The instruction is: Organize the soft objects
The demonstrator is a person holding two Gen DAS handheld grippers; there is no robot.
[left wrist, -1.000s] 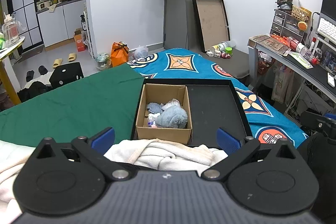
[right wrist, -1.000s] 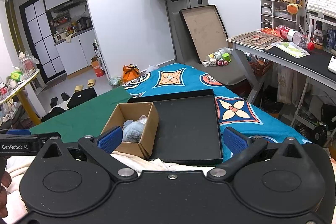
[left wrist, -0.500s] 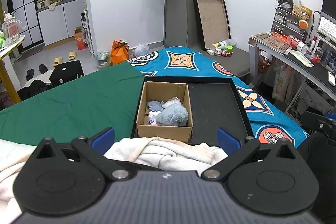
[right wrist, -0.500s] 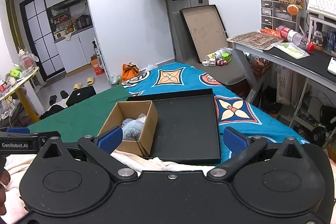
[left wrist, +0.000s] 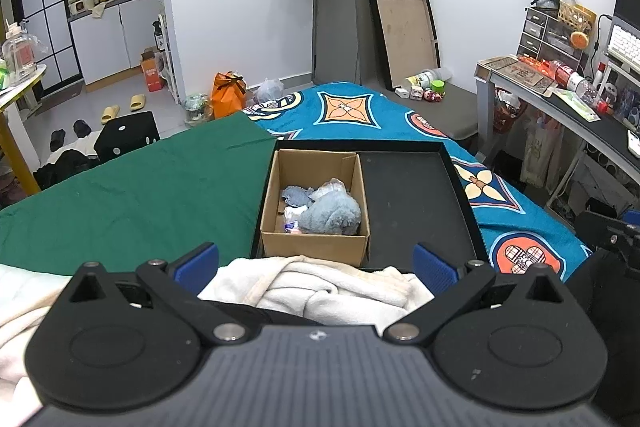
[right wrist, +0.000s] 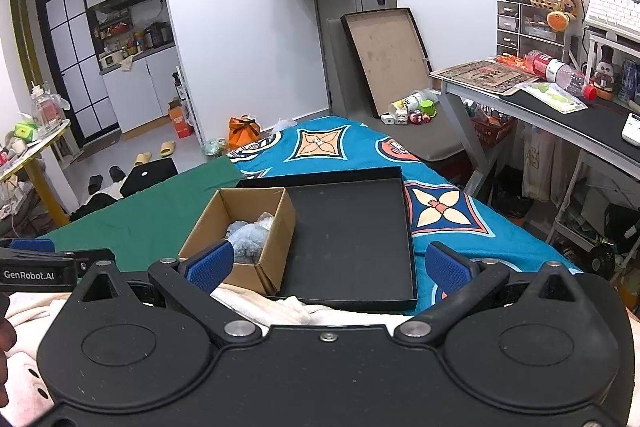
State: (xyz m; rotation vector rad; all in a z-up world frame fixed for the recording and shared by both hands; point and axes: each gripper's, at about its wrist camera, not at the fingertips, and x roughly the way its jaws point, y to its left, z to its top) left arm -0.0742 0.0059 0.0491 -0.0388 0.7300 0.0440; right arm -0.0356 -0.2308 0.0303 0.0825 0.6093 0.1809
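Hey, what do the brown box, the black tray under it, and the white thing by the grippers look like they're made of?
Brown box: plain matte cardboard, judging by its raw kraft colour and folded edges. Black tray: probably matte board or rigid card, with thin upright walls and no gloss; plastic is possible. White thing: soft, plush fabric, like towelling or fleece, with rumpled folds.

Brown box [left wrist: 314, 249]; black tray [left wrist: 416, 203]; seemingly blue-grey plush [left wrist: 330, 217].

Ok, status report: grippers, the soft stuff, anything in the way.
Left gripper open, right gripper open, both empty. White towel just below them; blue plush in cardboard box on black tray. Nothing blocking.
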